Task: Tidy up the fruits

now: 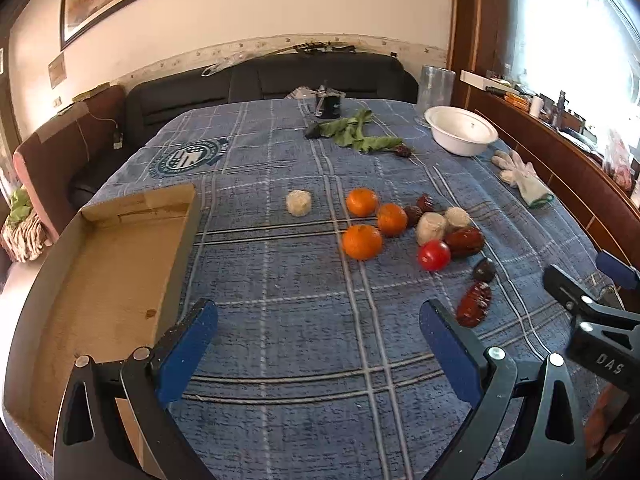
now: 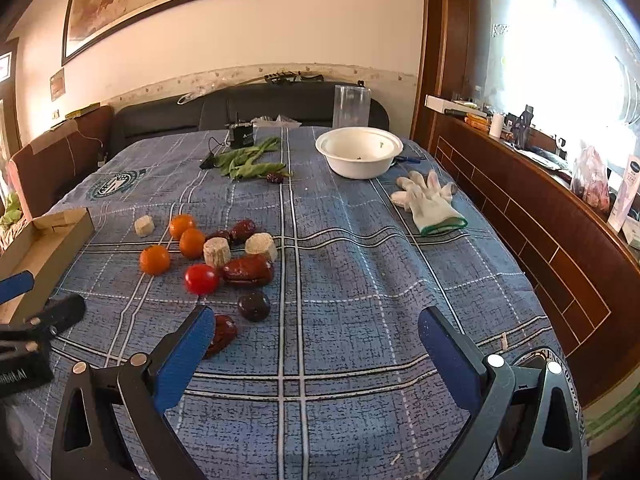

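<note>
We are holding our left claw [image 1: 318, 344] and right claw [image 2: 316, 344] spread wide, both gripping nothing, above the surface [image 2: 360, 280], where oranges [image 1: 362, 241], a tomato [image 2: 201, 279] and dates [image 2: 248, 270] are lying clustered beside the cardboard box [image 1: 100, 272].

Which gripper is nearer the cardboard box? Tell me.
Left. The left gripper hovers right beside the cardboard box; the right gripper is farther off, past the fruit.

"DAS" on the right claw [image 1: 600, 280] body, tablecloth crest [image 1: 188, 158] lettering unreadable
</note>
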A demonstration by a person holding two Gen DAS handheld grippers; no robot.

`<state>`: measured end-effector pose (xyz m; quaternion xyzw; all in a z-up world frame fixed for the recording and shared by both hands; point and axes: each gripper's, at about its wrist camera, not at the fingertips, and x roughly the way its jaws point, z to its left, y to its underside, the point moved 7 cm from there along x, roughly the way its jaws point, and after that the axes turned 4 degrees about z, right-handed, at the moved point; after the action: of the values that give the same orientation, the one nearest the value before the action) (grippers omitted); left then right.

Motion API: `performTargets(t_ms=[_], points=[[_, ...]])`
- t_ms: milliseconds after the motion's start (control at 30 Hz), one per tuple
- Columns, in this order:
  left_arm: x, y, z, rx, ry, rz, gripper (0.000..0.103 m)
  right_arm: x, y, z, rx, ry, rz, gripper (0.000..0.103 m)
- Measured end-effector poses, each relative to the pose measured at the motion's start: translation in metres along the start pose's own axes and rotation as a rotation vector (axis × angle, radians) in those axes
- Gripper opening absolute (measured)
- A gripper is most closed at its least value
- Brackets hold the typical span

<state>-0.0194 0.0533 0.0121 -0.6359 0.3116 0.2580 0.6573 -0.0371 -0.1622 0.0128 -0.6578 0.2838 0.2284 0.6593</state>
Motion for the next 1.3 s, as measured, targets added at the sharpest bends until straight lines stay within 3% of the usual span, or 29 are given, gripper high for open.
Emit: performTargets(t_ms=[167,300,333,400,467,633,800,867,1200,1233,1300], points=[[0.004,-0.006,0.022,-0.043,-0.029,0.000,0.101,0.005,-0.005,-0.017,0.042,-0.007,0.025,0.103],[0.011,-0.011,0.022,-0.039,0.002,0.016,0.101,0.011,-0.007,-0.011,0.053,-0.091,0.058,0.101],[0.014,-0.014,0.020,-0.037,0.012,0.019,0.101,0.015,-0.008,-0.007,0.055,-0.126,0.077,0.099],[0.020,-0.023,0.016,-0.041,0.025,0.025,0.100,0.022,-0.008,0.002,0.054,-0.184,0.116,0.082],[0.028,-0.031,0.010,-0.043,0.040,0.028,0.097,0.029,-0.009,0.010,0.054,-0.224,0.140,0.078],[0.067,-0.048,-0.008,-0.029,0.067,0.066,0.088,0.047,-0.015,0.019,0.075,-0.258,0.169,0.077],[0.100,-0.048,-0.012,-0.013,0.117,0.116,0.070,0.068,-0.024,0.016,0.122,-0.294,0.214,0.074],[0.103,-0.047,-0.011,-0.031,0.173,0.117,0.069,0.077,-0.028,0.020,0.130,-0.310,0.226,0.073],[0.109,-0.044,-0.024,-0.005,0.253,0.112,0.069,0.110,-0.031,0.038,0.139,-0.352,0.266,0.072],[0.109,-0.044,-0.026,0.006,0.253,0.110,0.067,0.112,-0.029,0.038,0.140,-0.355,0.270,0.072],[0.106,-0.044,-0.031,0.019,0.290,0.103,0.041,0.112,-0.029,0.038,0.135,-0.350,0.259,0.066]])
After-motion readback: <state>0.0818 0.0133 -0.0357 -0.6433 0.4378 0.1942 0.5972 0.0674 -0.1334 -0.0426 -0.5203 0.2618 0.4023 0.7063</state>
